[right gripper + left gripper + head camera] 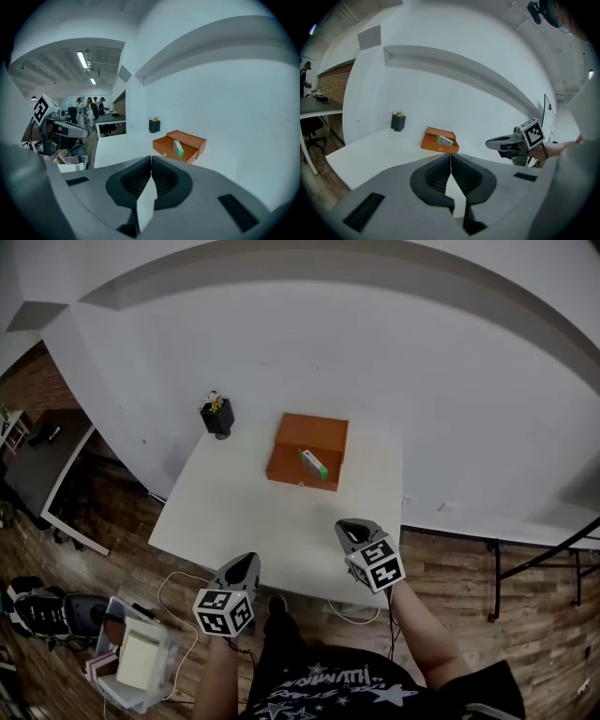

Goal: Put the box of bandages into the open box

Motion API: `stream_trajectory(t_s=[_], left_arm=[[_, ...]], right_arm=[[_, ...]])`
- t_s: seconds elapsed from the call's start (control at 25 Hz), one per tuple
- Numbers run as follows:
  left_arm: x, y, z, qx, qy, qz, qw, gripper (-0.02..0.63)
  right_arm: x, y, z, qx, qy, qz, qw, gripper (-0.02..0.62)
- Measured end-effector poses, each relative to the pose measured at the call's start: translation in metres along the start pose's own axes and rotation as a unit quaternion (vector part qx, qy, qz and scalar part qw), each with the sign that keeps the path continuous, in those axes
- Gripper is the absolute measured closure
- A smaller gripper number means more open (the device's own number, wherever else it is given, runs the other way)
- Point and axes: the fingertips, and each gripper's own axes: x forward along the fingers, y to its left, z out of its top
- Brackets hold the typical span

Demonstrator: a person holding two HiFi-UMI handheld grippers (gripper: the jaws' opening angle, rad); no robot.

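An open orange box [307, 454] stands at the far side of the white table [234, 521], its lid tipped back. A white and green box of bandages [314, 463] lies inside it, also visible in the left gripper view [445, 139] and standing on edge in the right gripper view [178, 149]. My left gripper [249, 564] hovers at the table's near edge, jaws shut with nothing between them. My right gripper [351, 530] is over the near right part of the table, also shut and empty. Both are well short of the orange box [439, 141].
A small black holder [217, 416] with bits in it sits at the table's far left corner. White walls close the back. On the wooden floor to the left lie a clear bin [139, 660], cables and bags. People stand far off in the right gripper view [91, 110].
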Motion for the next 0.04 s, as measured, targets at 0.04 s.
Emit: stream_trajectory(t_s=[0.04], left_arm=[[-0.0044, -0.0056, -0.0048, 0.000, 0.002, 0.000, 1.0000, 0.586]], right_arm=[[-0.0058, 0.0025, -0.0046, 0.001, 0.001, 0.002, 1.000, 0.549]])
